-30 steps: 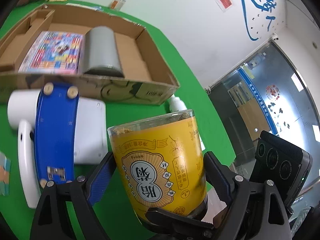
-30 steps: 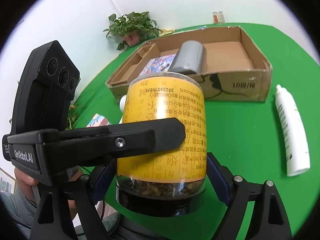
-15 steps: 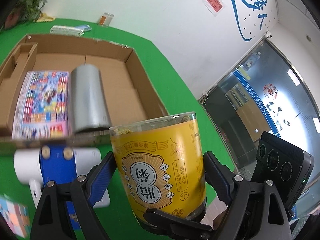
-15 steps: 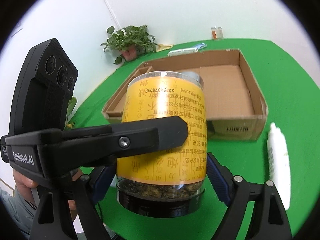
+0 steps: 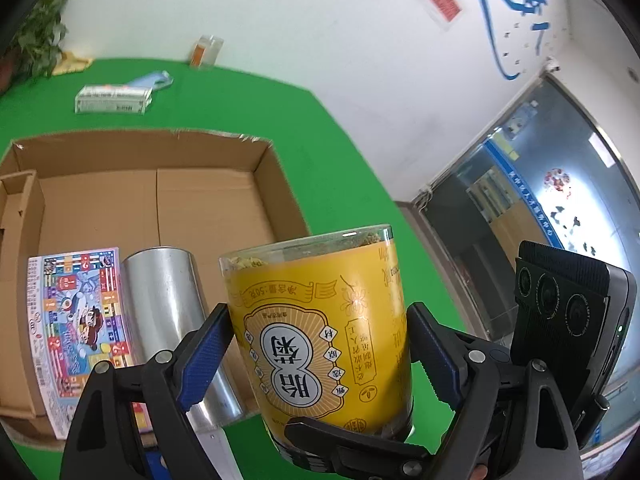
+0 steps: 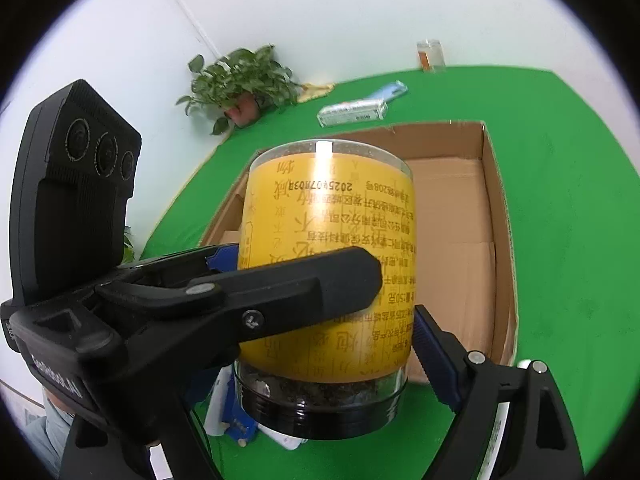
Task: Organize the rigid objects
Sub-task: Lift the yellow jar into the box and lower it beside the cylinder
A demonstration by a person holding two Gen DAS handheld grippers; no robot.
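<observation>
Jar (image 5: 320, 332) with a yellow label and a black lid hangs upside down, lid end toward the cameras, gripped by both grippers at once. In the left wrist view the left gripper (image 5: 320, 344) has its blue pads pressed on the two sides of the jar, so its fingers are spread wide around it. In the right wrist view the right gripper (image 6: 320, 320) clamps the same jar (image 6: 328, 240) from the other direction; one blue pad touches its right side, while the other pad is hidden behind the left gripper's black finger, which crosses the front of the label. The jar is held in the air above the near edge of a shallow cardboard box (image 5: 208, 216) that lies on a green table (image 5: 340, 160). Inside the box, at its left part, a colourful flat packet (image 5: 76, 312) lies beside a silver can (image 5: 172, 320) on its side, the two just touching. Beyond the box, near the wall, are a long white carton (image 5: 114, 98), a small clear bottle (image 5: 206, 51) and a potted plant (image 6: 240, 80).
</observation>
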